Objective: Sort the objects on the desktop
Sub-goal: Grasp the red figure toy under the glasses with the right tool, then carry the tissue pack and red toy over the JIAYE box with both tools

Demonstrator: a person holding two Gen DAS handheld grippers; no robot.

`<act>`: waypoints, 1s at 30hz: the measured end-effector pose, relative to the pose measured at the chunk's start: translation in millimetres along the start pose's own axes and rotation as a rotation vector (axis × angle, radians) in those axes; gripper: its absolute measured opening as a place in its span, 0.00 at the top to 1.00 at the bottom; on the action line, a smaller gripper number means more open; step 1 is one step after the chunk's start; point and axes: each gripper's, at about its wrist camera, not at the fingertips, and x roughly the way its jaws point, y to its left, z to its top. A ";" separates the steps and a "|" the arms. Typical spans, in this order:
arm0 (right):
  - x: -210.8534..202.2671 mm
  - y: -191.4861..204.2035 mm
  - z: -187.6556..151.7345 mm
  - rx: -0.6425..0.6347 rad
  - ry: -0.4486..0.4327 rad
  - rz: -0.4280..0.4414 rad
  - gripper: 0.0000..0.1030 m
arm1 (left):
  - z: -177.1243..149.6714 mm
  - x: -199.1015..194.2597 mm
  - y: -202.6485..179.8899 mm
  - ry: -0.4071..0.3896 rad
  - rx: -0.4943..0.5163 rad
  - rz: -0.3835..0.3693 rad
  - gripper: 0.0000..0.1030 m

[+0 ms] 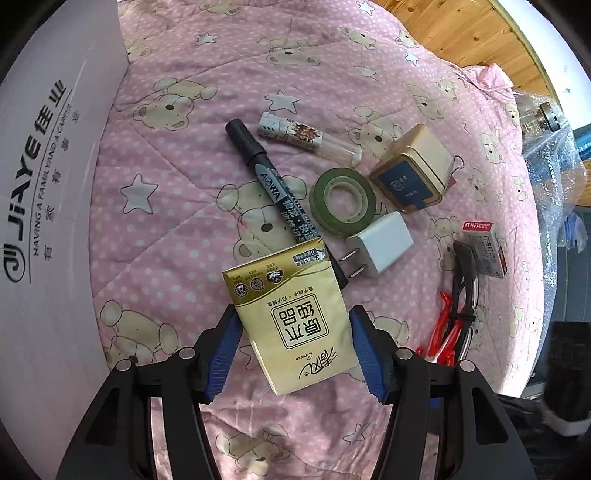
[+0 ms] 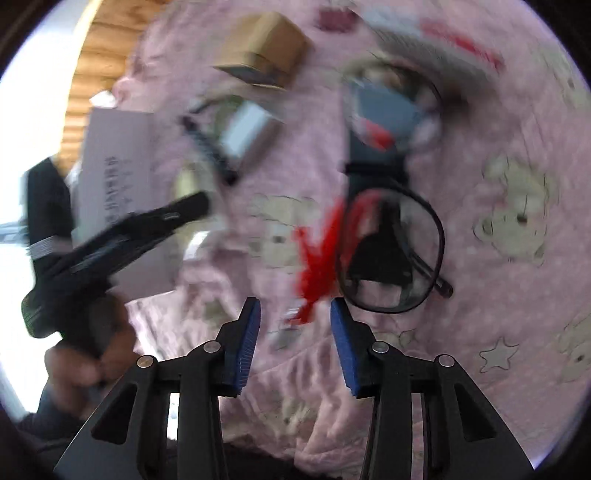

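A gold tissue pack (image 1: 291, 314) lies on the pink bear quilt (image 1: 177, 258), its far corner over a black marker (image 1: 269, 181). My left gripper (image 1: 291, 319) is open and straddles the pack, one blue pad close to each side. Beyond lie a lip balm tube (image 1: 306, 138), green tape roll (image 1: 341, 201), gold tin (image 1: 413, 170), white charger (image 1: 380, 245), staples box (image 1: 485, 247), black glasses (image 1: 465, 280) and a red clip (image 1: 443, 332). The right wrist view is blurred. My right gripper (image 2: 295, 310) is open and empty, just short of the red clip (image 2: 317, 258) and glasses (image 2: 391, 251).
A large white cardboard box (image 1: 48, 184) stands along the quilt's left side. Bubble wrap (image 1: 554, 166) and a wooden floor (image 1: 461, 33) lie past the right edge. In the right wrist view a hand (image 2: 85, 365) holds the other gripper's handle (image 2: 122, 236) at the left.
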 end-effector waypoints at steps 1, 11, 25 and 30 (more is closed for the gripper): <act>0.2 -2.8 0.5 0.007 -0.017 -0.034 0.63 | -0.6 -1.6 0.6 -0.001 -0.002 0.001 0.42; 5.5 10.2 23.6 -0.004 -0.136 -0.124 0.66 | -4.0 -3.3 3.3 0.004 0.010 0.000 0.42; -51.3 -22.1 12.7 0.151 -0.087 0.190 0.82 | -1.9 -19.6 0.7 -0.025 0.015 -0.008 0.42; -58.9 1.6 -2.0 -0.014 -0.100 0.003 0.82 | -2.6 -21.4 -13.8 -0.039 0.034 -0.008 0.42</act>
